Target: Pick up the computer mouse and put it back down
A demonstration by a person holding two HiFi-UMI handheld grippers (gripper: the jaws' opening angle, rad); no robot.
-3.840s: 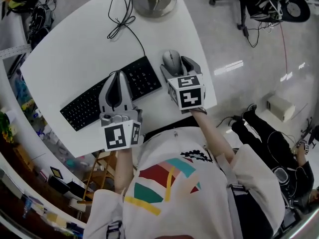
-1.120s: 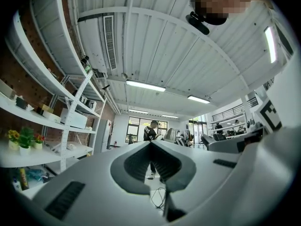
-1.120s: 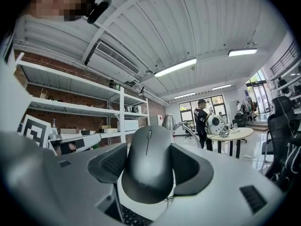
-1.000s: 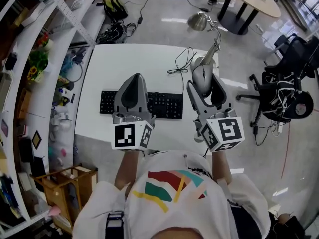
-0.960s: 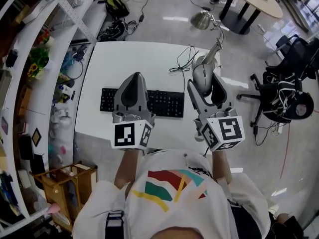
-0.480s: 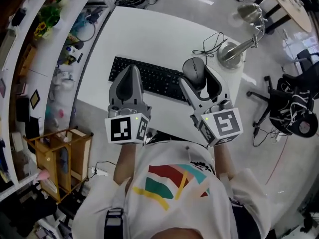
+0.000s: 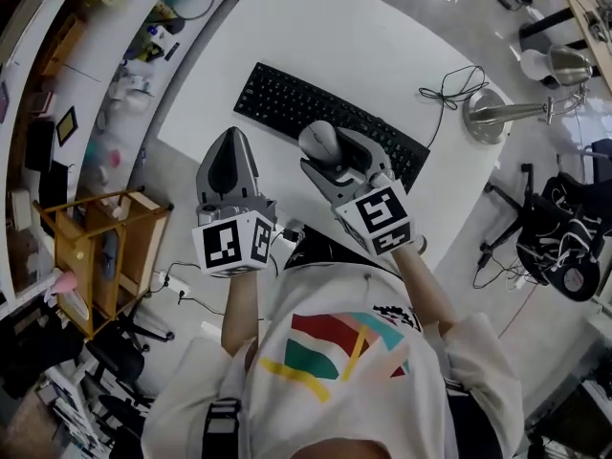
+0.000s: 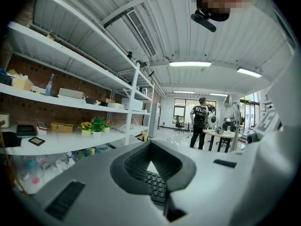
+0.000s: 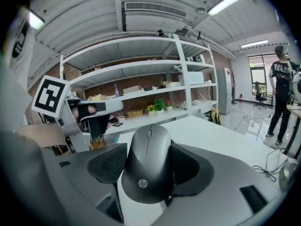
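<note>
A dark grey computer mouse (image 7: 320,142) sits clamped between the jaws of my right gripper (image 7: 330,153), lifted off the white table (image 7: 363,36) and hanging over the near edge of the black keyboard (image 7: 277,103). In the right gripper view the mouse (image 9: 148,166) fills the space between the two pads and points away from the camera. My left gripper (image 7: 228,142) hovers over the table's near edge, left of the mouse, shut and empty. In the left gripper view its pads (image 8: 178,166) meet at the tip, and the keyboard (image 8: 157,187) shows through the loop between them.
A desk lamp's round base (image 7: 488,118) and a thin black cable (image 7: 449,84) lie at the table's far right. Shelving with small items (image 7: 57,113) runs along the left; a wooden cart (image 7: 96,247) stands below it. An office chair (image 7: 564,256) is at right. A person (image 9: 282,93) stands far off.
The mouse has risen off the table in the right gripper and moved left, over the keyboard's near edge. The head view has swung round. The left gripper stays shut.
</note>
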